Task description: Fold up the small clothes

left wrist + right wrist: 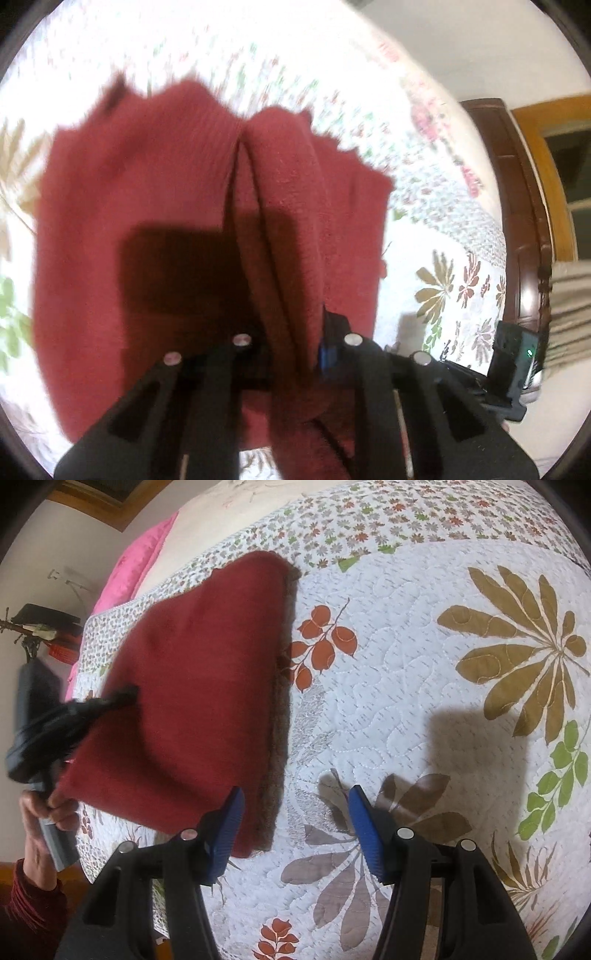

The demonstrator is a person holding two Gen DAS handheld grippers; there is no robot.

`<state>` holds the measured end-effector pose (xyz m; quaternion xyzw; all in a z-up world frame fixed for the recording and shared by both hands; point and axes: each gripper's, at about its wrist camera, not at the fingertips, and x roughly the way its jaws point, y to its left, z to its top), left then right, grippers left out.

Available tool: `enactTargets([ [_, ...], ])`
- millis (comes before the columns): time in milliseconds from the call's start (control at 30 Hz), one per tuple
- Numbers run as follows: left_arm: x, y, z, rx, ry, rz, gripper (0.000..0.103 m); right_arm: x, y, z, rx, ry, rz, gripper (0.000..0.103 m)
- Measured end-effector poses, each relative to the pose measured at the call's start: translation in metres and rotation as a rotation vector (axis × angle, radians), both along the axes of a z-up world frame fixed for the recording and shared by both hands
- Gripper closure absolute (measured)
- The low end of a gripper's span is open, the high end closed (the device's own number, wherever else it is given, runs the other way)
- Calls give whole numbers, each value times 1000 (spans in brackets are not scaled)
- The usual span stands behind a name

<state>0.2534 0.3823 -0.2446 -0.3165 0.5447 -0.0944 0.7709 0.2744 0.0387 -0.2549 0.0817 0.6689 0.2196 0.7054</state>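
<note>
Red knit garment lifted off floral quilt, hanging in soft folds; lower edge near quilt, contact unclear. Left gripper pinches bunched fold of it; far finger mostly hidden by cloth. Right gripper spread wide, empty, jaws straddling garment's near corner, not closed on it. Judgement: light, limp, slightly fuzzy fabric, not slippery, not fragile; drapes and sags from single hold. Best second hold: free corner or hem edge beside right gripper, so cloth stretches flat between two holds.
</note>
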Motion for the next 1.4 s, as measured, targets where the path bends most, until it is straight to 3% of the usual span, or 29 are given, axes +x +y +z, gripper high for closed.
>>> enactTargets([
  [167,-19,23,43,136,-109,12,89,-2,11,-3,1,8,13,43],
  [267,-31,51,46,188,-109,39,89,-4,19,-5,5,13,25,43],
  [433,-49,96,1,234,-15,89,88,-7,39,-6,8,16,65,43],
  [533,-49,101,-38,231,60,90,87,-9,52,-7,8,24,90,43],
  [633,-50,97,-49,213,68,104,80,-15,66,-7,16,32,128,40],
  [700,-52,98,-41,201,69,117,64,-20,76,-8,22,34,156,35],
  [733,-55,99,-36,186,80,123,39,-22,81,-8,25,35,168,35],
  [767,-59,101,-30,176,78,132,26,-26,87,-10,33,44,182,35],
  [967,-95,102,-10,69,66,142,16,-33,109,-27,110,131,170,28],
  [1067,-104,94,-29,88,140,130,18,-33,117,-40,112,175,153,29],
  [1100,-106,92,-38,86,161,129,21,-32,121,-44,113,187,152,38],
  [1133,-108,91,-43,74,171,128,37,-32,123,-47,112,196,160,47],
  [1167,-109,90,-47,67,177,127,46,-32,126,-48,99,194,166,60],
  [1200,-109,90,-49,73,179,130,48,-32,128,-46,77,171,179,68],
  [1233,-110,90,-49,75,173,132,57,-33,129,-43,77,158,193,75],
  [1267,-111,92,-48,64,167,139,65,-34,129,-36,77,130,215,77],
  [1400,-115,99,-43,42,137,151,70,-39,121,-6,78,37,254,80],
])
